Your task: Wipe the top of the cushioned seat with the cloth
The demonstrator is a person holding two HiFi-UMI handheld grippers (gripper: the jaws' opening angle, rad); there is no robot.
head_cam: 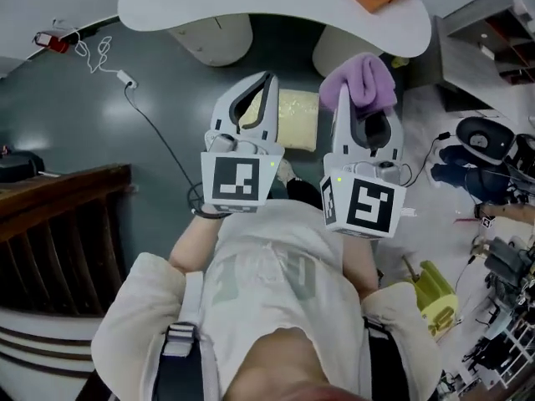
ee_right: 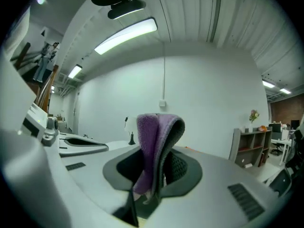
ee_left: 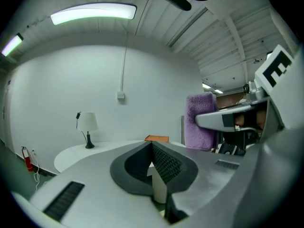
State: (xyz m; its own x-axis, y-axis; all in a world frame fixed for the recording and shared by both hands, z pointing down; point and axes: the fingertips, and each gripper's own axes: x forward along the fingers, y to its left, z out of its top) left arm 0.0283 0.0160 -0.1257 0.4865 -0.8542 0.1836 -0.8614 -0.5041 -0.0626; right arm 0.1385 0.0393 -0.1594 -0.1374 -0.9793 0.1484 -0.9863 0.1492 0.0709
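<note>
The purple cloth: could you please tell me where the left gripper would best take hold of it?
Probably the loose fold of the cloth bulging beyond the closed jaws of the right gripper, approached from the side of the left gripper, which is now shut. That part stands free; the rest is clamped.

Your purple terry cloth (head_cam: pixel 361 82) is folded over and bunched, pinched between the jaws of your right hand-held gripper (ee_right: pixel 159 167), just right of the cushioned seat (head_cam: pixel 294 119) and off its top. The seat is pale yellow, square and flat-topped.
</note>
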